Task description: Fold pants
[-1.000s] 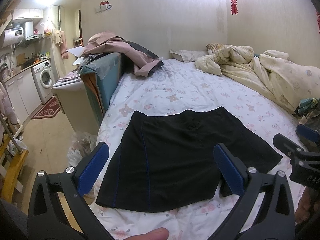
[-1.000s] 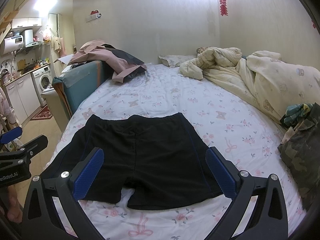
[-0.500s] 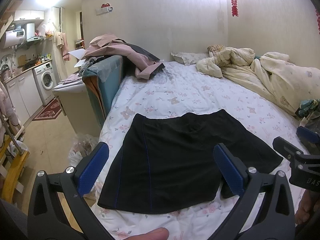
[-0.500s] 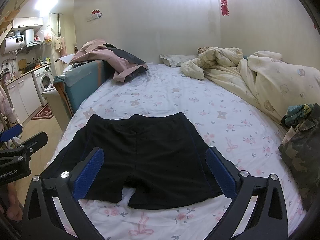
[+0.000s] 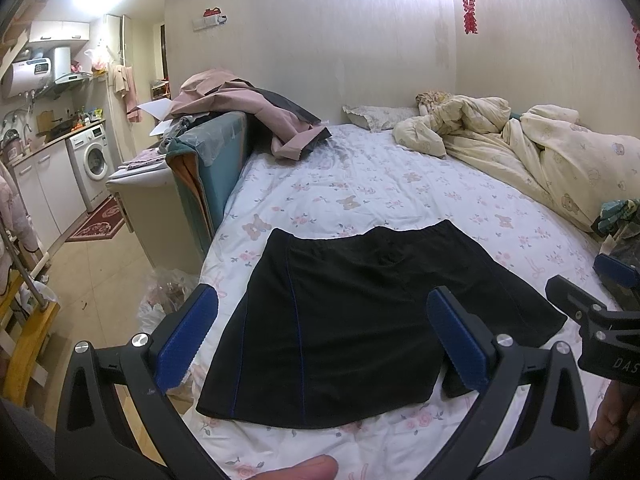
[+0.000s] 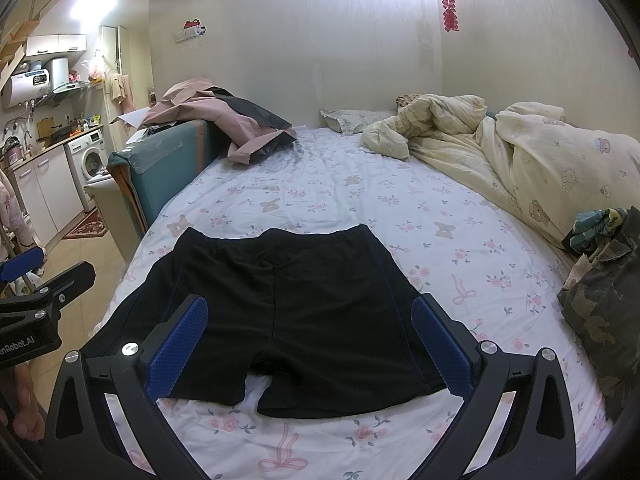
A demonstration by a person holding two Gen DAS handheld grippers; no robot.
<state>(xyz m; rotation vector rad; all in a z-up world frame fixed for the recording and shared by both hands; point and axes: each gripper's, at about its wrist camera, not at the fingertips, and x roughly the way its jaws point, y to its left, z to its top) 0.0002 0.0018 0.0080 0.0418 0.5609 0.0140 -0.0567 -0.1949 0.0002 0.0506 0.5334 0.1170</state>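
Observation:
Black shorts with thin blue side stripes lie flat on the flowered bed sheet, waistband away from me, leg openings toward me. They also show in the right wrist view. My left gripper is open and empty, held above the shorts' left leg. My right gripper is open and empty, held above the shorts' near hem. Each gripper shows at the edge of the other's view, the right one and the left one.
A cream duvet is heaped at the far right of the bed. Camouflage clothing lies at the right edge. A teal sofa back with pink clothes borders the left. Floor and kitchen units lie left.
Both grippers have drawn back and tilted slightly, so the shorts sit a little lower in view. The shorts have not moved. Both grippers stay open.

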